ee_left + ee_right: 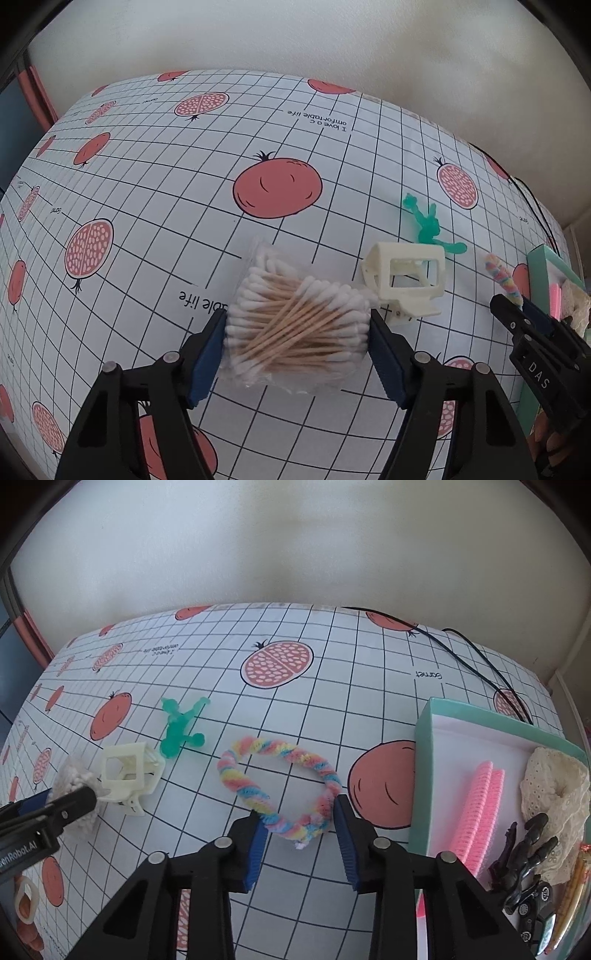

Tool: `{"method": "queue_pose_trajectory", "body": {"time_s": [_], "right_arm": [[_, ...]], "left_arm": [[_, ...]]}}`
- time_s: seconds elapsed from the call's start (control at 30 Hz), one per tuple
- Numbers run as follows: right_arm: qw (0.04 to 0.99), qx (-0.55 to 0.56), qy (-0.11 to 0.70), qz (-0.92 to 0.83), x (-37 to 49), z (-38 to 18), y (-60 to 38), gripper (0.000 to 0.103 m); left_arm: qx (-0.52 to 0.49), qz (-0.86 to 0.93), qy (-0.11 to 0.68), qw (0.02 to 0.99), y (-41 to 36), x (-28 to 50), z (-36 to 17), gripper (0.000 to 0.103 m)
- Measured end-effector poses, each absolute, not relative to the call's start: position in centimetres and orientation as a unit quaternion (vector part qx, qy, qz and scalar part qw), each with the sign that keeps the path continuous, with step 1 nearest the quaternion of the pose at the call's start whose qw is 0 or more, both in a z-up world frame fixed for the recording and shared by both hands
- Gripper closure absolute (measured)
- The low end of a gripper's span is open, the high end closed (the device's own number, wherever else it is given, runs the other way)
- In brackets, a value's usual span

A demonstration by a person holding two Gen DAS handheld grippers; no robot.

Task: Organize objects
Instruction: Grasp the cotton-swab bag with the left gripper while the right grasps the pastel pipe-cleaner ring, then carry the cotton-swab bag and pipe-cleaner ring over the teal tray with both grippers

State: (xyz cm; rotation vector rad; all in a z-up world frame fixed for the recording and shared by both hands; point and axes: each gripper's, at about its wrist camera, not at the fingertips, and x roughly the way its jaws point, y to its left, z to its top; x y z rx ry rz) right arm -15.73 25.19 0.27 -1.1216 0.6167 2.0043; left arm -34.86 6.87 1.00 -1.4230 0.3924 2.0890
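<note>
Two grips: my left gripper [297, 338] pinches the cotton swab pack [295, 321] beside "life"; my right gripper [301, 830], marked "DAS", pinches the fuzzy ring [277, 779].

To the right of the left gripper's jaws, the teal box [541, 266] is cut off by the left wrist picture's edge, and the right gripper [517, 314] hides most of the pastel twisted ring [498, 275]. Left of the right gripper's jaws, the left gripper [70, 801] covers much of the bag of cotton swabs [70, 775]. Right of those jaws, the dark toy figure [524, 853], the toy car [535, 908] and a striped thing behind them run off the frame, too crowded to tell apart clearly.
</note>
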Motion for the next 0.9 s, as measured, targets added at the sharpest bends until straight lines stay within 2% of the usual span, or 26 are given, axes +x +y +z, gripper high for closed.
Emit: {"method": "queue_pose_trajectory", "body": {"time_s": [0.17, 0.33, 0.5, 0.9], "right_arm": [[0.373, -0.431, 0.242, 0.786, -15.3, 1.1, 25.2, 0.073], [0.371, -0.423, 0.238, 0.791, -14.9, 2.1, 25.2, 0.087], [0.367, -0.421, 0.242, 0.793, -14.7, 2.4, 25.4, 0.094], [0.367, -0.401, 0.228, 0.808, -13.7, 4.5, 24.8, 0.095]], "left_arm": [[-0.523, 0.789, 0.131, 0.293, 6.6, -34.1, 2.8, 0.029], [-0.514, 0.795, 0.120, 0.301, 6.6, -33.9, 4.1, 0.029], [-0.507, 0.798, 0.109, 0.309, 6.7, -33.7, 5.2, 0.029], [-0.498, 0.800, 0.096, 0.320, 7.3, -32.8, 6.4, 0.029]]}}
